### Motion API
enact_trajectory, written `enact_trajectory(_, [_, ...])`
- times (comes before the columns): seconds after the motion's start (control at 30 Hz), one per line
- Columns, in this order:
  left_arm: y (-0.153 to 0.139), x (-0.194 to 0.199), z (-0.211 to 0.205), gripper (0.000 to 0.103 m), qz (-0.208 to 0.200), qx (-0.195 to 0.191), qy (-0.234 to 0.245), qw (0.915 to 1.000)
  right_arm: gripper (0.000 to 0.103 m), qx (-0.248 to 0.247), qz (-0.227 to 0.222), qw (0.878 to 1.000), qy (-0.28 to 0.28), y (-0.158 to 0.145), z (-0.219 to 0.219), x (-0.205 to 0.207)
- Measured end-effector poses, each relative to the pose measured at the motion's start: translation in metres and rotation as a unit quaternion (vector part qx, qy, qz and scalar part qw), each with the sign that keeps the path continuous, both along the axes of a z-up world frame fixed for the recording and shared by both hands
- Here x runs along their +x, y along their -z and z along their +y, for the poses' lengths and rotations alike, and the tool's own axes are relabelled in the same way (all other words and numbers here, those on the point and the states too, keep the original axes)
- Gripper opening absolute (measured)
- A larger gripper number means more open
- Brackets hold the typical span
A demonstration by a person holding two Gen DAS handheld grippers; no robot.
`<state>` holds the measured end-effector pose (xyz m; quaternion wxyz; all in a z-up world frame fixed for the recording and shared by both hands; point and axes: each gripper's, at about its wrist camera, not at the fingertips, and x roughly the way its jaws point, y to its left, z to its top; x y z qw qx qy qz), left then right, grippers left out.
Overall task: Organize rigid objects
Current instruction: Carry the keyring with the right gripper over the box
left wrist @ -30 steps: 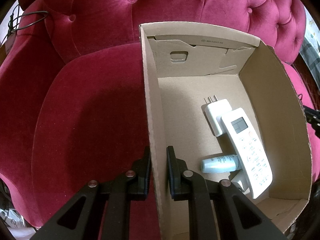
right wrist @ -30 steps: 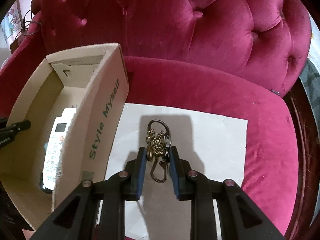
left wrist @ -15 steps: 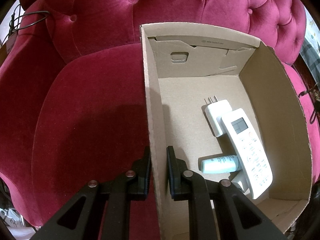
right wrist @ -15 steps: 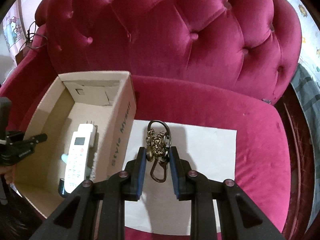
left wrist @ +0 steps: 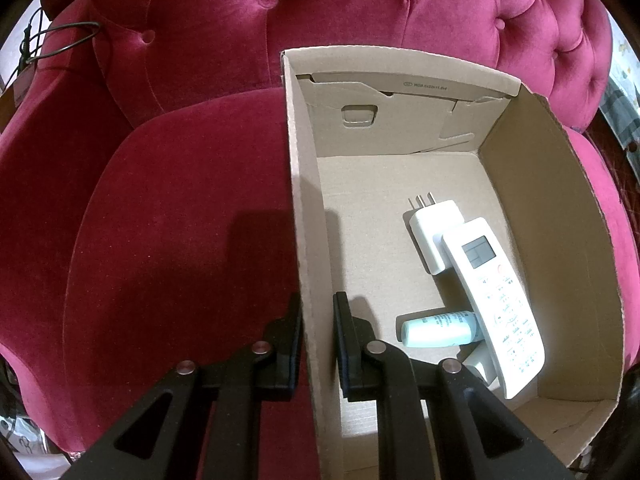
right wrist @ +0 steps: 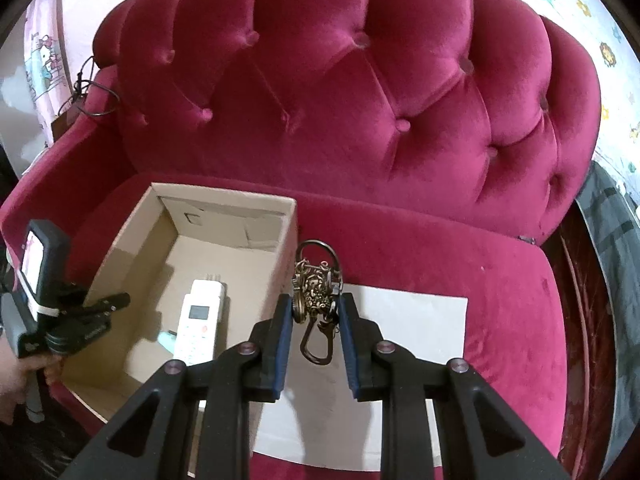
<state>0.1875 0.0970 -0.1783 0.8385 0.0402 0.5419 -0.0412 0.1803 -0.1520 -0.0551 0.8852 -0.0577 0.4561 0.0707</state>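
An open cardboard box [left wrist: 532,216] [right wrist: 132,236] stands on the red sofa seat. Inside lie a white remote [left wrist: 496,300] [right wrist: 198,328], a white plug adapter [left wrist: 434,232] and a pale blue tube [left wrist: 438,330]. My left gripper [left wrist: 316,316] [right wrist: 108,302] is shut on the box's left wall, one finger inside and one outside. My right gripper [right wrist: 314,312] is shut on a brass keychain [right wrist: 314,298] with a ring and clip, held in the air above a white sheet [right wrist: 404,344], just right of the box.
The tufted sofa back [right wrist: 360,100] rises behind. A hand [right wrist: 20,372] holds the left gripper at the box's near-left side. A dark cable [left wrist: 52,44] hangs over the sofa's left arm. Grey fabric [right wrist: 616,280] lies past the sofa's right end.
My right gripper has risen with the keychain, so the sheet and box look smaller and farther below. The left gripper has kept its hold on the box wall.
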Motion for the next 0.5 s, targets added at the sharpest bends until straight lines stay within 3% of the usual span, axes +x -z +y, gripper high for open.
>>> enact_trajectory(0.5, [-0.002, 0.002, 0.002, 0.015, 0.001, -0.003, 0.000, 1.0000, 0.023, 0.028, -0.002, 0.998, -0.057, -0.011, 0.061, 0.002])
